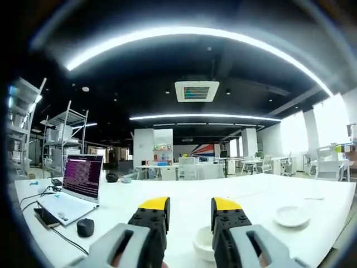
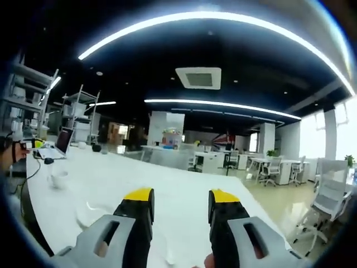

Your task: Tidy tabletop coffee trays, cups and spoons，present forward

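Observation:
My left gripper [image 1: 191, 204] stands open over the white table [image 1: 184, 192], its yellow-tipped jaws apart with nothing between them. A white cup [image 1: 203, 243] sits just behind the right jaw, partly hidden by it. Further right lies a white saucer [image 1: 292, 215]. In the right gripper view my right gripper [image 2: 181, 195] is also open and empty above the table [image 2: 173, 190]. Another white cup [image 2: 58, 178] stands to the left, and a small white piece [image 2: 91, 208], perhaps a spoon, lies nearer the jaws.
An open laptop [image 1: 79, 184] with a black mouse [image 1: 85, 227], a phone [image 1: 44, 218] and cables occupies the table's left end. The laptop [image 2: 58, 144] also appears far left in the right gripper view. Metal shelves [image 1: 61, 139], desks and office chairs [image 2: 326, 192] stand beyond.

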`<state>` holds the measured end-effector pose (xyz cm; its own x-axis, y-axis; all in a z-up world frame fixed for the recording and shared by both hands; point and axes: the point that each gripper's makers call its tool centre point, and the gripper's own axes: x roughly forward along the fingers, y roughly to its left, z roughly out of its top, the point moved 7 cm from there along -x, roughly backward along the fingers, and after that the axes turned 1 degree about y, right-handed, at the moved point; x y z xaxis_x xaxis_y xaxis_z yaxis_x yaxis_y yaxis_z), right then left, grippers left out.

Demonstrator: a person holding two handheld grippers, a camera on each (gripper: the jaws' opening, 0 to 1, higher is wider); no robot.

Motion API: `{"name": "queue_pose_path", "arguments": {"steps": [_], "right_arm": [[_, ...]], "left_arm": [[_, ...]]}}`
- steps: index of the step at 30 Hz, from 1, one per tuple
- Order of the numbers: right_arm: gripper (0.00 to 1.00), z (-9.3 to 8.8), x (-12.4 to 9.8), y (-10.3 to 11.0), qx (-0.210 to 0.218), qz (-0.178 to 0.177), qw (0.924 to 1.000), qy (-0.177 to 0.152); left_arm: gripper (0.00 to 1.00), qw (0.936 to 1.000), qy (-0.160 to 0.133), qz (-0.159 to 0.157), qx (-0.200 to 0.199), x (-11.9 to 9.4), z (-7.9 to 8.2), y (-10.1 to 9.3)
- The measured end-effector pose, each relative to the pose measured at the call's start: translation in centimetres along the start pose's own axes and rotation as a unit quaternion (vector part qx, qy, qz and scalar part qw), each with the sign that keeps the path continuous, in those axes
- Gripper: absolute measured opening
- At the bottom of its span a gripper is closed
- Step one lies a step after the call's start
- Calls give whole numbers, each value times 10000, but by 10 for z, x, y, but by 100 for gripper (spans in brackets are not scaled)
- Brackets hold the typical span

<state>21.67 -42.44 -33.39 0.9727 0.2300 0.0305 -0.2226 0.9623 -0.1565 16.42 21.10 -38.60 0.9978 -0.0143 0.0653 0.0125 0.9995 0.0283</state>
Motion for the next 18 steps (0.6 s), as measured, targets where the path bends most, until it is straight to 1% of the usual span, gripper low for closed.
{"name": "queue_pose_path", "arguments": {"steps": [1,3,4,5,8,10,15,18], "right_arm": [[39,4,3,3,-14,61,10000,1],[39,10,10,11,-49,251,9997,62],[39,12,14,16,-30,430,9990,132],[40,15,18,20,32,528,9984,200],[41,23,26,30,-182,647,9975,213],[41,27,30,36,-230,717,9969,231],[41,42,41,61,-505,1009,9932,285],[41,51,50,78,-613,1203,9905,281]], "left_arm": [[31,10000,34,-14,-7,0,1,1],[29,9997,171,-48,-155,0,2,2],[29,9996,236,-64,-160,1,2,3],[29,9994,319,-66,-121,2,2,4],[30,9992,373,-85,-94,1,3,5],[30,9991,408,-105,-88,1,4,6],[30,9984,556,-141,13,3,5,9],[30,9974,708,-140,11,6,4,12]]}}
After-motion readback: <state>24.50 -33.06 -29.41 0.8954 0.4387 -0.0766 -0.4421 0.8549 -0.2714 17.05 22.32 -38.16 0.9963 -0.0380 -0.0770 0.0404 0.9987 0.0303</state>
